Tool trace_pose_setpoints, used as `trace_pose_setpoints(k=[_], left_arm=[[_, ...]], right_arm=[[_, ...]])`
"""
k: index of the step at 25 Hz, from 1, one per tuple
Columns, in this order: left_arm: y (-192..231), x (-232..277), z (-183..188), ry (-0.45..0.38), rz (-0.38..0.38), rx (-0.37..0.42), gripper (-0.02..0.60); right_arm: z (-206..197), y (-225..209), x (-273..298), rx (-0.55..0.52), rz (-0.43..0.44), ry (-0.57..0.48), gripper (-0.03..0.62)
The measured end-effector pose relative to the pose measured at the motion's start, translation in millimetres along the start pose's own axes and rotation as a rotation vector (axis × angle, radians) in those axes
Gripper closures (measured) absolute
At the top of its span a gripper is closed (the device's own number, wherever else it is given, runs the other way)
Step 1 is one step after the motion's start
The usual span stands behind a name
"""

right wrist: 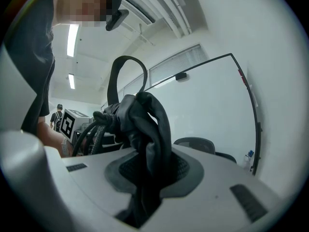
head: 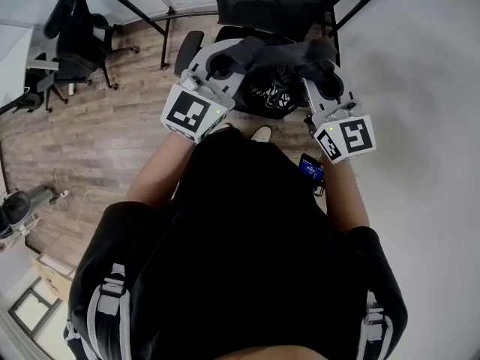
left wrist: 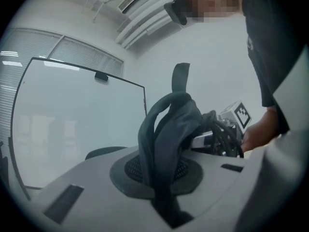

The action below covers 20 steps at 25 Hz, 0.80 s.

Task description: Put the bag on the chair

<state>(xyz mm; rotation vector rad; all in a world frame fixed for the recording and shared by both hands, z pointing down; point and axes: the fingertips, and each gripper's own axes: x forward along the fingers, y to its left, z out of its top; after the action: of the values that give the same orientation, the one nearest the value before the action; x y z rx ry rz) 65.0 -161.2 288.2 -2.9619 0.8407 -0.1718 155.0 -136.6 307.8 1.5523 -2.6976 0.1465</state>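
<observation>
A dark grey bag [head: 274, 70] hangs between my two grippers, in front of a black office chair [head: 259, 6] at the top of the head view. My left gripper [head: 219, 62] is shut on the bag's left side, and the left gripper view shows a fold of the bag [left wrist: 166, 134] pinched between the jaws of that gripper [left wrist: 163, 182]. My right gripper [head: 326, 72] is shut on the other side; the bag's bunched fabric [right wrist: 145, 124] rises from the jaws of this gripper [right wrist: 145, 187]. Black cords [left wrist: 227, 137] dangle from the bag.
A second black office chair [head: 75, 36] stands far left on the wood floor [head: 112, 141]. A large whiteboard [left wrist: 72, 124] fills the background, with a chair back [right wrist: 195, 144] in front of it. White shoes [head: 261, 133] show below the bag.
</observation>
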Motion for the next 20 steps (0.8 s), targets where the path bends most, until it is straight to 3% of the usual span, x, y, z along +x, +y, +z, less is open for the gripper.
trace_pose_setpoints(k=[9,20], left_arm=[[25,24,-21,0.013,-0.002,-0.004,0.546],[98,82,-61,0.055,-0.053,-0.035,0.546]], right_arm=[[-19,-23,28,0.022,0.004,0.028,0.516],[-50,-74,106,0.042,-0.044,0.105,0.516]])
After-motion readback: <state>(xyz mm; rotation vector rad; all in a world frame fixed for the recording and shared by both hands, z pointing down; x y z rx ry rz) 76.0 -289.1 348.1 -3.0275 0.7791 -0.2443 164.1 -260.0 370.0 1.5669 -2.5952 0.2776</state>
